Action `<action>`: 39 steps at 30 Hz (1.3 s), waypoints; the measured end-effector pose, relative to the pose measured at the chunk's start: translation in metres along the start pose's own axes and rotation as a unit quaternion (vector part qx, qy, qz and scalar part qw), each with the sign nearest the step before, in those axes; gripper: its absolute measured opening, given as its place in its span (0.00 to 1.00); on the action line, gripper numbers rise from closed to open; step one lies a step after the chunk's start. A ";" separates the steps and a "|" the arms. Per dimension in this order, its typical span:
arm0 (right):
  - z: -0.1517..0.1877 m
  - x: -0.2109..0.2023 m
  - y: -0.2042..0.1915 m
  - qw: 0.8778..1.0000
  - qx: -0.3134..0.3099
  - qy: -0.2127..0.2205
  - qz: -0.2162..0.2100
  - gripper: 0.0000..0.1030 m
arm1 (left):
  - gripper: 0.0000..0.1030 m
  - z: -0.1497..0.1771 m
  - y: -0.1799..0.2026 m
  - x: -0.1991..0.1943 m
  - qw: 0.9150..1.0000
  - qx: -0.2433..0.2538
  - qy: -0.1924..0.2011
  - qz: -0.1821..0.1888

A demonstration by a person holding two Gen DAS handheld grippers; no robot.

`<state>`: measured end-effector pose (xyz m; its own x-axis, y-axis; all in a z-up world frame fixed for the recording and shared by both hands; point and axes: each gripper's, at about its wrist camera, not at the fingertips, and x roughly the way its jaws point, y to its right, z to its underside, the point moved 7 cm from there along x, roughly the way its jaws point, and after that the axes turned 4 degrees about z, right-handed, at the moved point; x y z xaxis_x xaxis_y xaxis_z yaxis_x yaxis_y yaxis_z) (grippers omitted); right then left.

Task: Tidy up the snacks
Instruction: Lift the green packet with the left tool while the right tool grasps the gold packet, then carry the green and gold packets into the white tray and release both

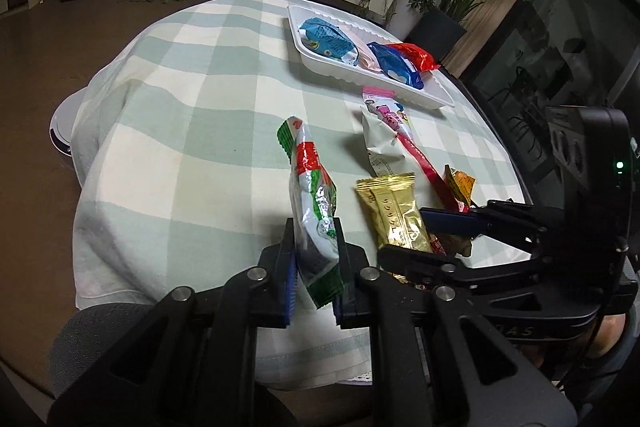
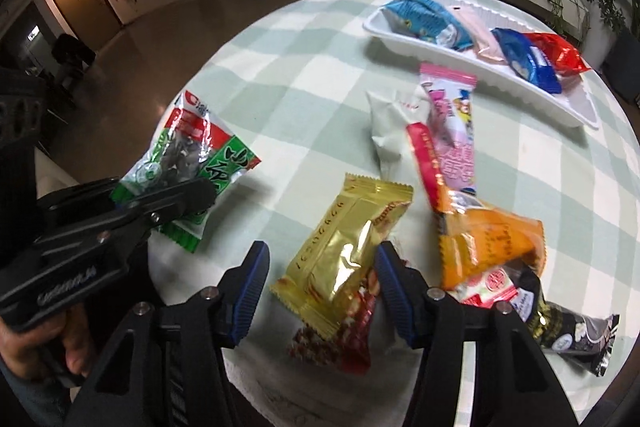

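My left gripper (image 1: 314, 231) is shut on the lower end of a green, red and white snack packet (image 1: 308, 163), which stands up from its fingers above the checked tablecloth. In the right wrist view the left gripper (image 2: 172, 195) and that packet (image 2: 192, 147) appear at the left. My right gripper (image 2: 322, 249) is open and points down at a gold packet (image 2: 352, 211) lying between its fingers; the right pad touches the packet's edge, the left pad is apart from it. A white tray (image 1: 320, 65) at the far right of the table holds several packets.
Loose snacks lie between the gold packet and the tray: a pink cartoon packet (image 2: 452, 115), a white one (image 2: 388, 123), a red stick (image 2: 424, 155), an orange one (image 2: 492, 239), a black one (image 2: 572, 335). A red packet (image 2: 340, 343) lies under the gold one. The table edge (image 1: 80, 155) drops to the floor at the left.
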<state>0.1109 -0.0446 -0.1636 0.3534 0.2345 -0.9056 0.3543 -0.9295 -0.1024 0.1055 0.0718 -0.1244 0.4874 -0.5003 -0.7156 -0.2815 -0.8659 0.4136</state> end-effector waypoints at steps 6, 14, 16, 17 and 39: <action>-0.001 0.015 -0.001 1.000 -0.005 -0.015 0.011 0.46 | 0.11 0.004 0.002 0.005 1.000 0.002 -0.003 0.000; -0.003 0.014 0.003 1.000 -0.006 -0.007 0.010 0.33 | 0.11 0.005 0.003 0.009 1.000 0.003 -0.007 -0.001; -0.004 0.012 0.004 1.000 -0.005 -0.003 0.005 0.31 | 0.11 0.006 0.003 0.010 1.000 0.003 -0.008 -0.002; -0.005 0.011 0.004 1.000 -0.003 0.000 0.001 0.31 | 0.11 0.006 0.004 0.011 1.000 0.003 -0.008 -0.001; -0.063 -0.108 0.129 0.967 0.175 0.151 -0.105 0.31 | 0.11 -0.111 0.052 0.005 0.996 0.075 0.032 0.027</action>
<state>0.1728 -0.1719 -0.0534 0.5606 0.4529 -0.6933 0.1507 -0.8790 -0.4523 0.1847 0.0247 -0.0441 0.5191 -0.5488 -0.6552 -0.4267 -0.8307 0.3577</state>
